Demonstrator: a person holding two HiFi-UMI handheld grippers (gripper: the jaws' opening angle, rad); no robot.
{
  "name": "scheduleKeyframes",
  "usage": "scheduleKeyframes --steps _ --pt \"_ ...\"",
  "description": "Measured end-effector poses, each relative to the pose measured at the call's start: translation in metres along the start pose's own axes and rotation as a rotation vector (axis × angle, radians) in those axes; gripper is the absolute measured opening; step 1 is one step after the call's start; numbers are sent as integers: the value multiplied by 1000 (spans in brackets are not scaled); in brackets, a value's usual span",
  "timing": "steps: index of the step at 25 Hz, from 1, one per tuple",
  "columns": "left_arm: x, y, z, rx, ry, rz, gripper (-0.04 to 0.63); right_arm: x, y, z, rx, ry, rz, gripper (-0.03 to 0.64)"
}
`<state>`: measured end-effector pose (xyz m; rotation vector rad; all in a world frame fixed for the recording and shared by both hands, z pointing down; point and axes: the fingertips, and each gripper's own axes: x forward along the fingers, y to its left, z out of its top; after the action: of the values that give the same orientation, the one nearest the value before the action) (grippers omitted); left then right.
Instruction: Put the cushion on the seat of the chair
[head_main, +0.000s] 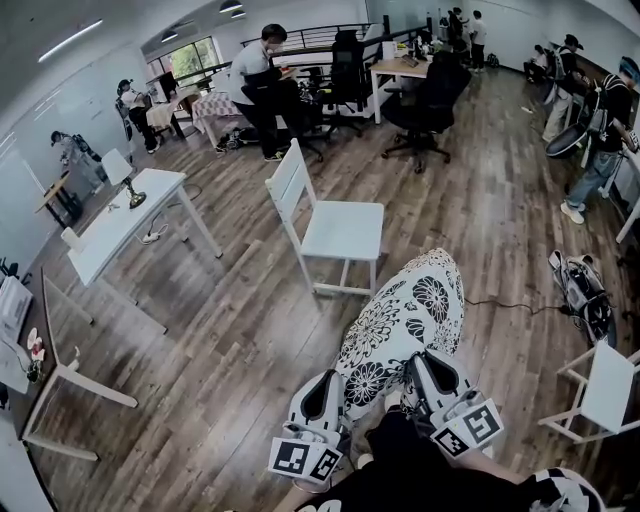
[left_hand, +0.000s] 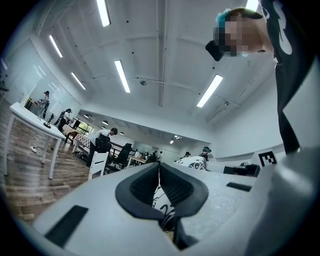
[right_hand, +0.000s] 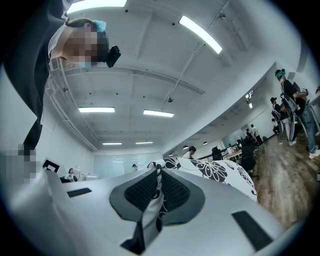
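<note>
A: Floor and walls?
B: Brown wood-plank floor (head_main: 230, 330) throughout. White wall (head_main: 80, 105) at left, windows (head_main: 190, 60) at the far end beside a dark railing (head_main: 320, 35).
A: Furniture?
B: White table (head_main: 130, 215) at left with a small desk lamp (head_main: 127, 182) on it. Black office chairs (head_main: 430, 100) around a wooden desk (head_main: 400, 68) further back.
A: Lighting?
B: Long ceiling strip lights (left_hand: 121, 76), lit. Dark bag (head_main: 580, 285) on the floor at right, possibly a backpack; the edge of the view is too distorted to confirm.

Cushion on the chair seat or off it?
Off. The black-and-white floral cushion is held by the left tool and right tool, short of the empty white wooden chair.
</note>
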<state>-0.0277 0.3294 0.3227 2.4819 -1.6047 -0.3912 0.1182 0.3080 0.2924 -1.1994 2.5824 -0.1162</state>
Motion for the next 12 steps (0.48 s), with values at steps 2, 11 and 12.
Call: scheduleKeyframes --steps 2,11,12 --pt "11 6 1 11 1 6 6 12 -8 0 2 -4 9 34" --pt "99 42 9 42 -14 34 6 92 -66 3 14 -9 61 34" --pt "111 44 12 45 -20 34 6 100 -74 6 12 -11 65 34"
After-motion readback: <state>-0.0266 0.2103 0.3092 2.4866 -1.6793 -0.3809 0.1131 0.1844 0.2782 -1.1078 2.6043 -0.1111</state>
